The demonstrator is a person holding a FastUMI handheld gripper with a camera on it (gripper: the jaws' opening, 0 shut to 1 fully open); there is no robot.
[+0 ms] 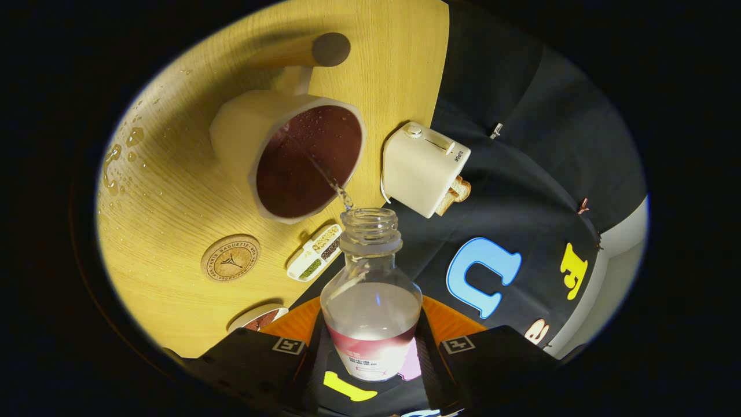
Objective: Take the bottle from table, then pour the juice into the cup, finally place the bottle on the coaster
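My gripper [371, 353] is shut on a clear glass bottle [370, 289], its two fingers pressing on the labelled lower body. The bottle is tilted, its open neck [370, 227] pointing at the cup. A thin stream of clear liquid [330, 176] runs from the mouth into the cream cup [289, 156], which stands on the wooden table [173, 191] just beyond the bottle; its dark interior holds liquid. Clear liquid still fills part of the bottle. A round cork coaster [230, 258] lies on the table beside the cup, left of the bottle.
A cream toaster [425, 168] with toast in it stands near the table's edge, right of the cup. A small white tray of seeds [315, 253] lies by the bottle neck. Water drops [118, 162] dot the table beyond the cup. A dish rim [257, 315] shows near the left finger.
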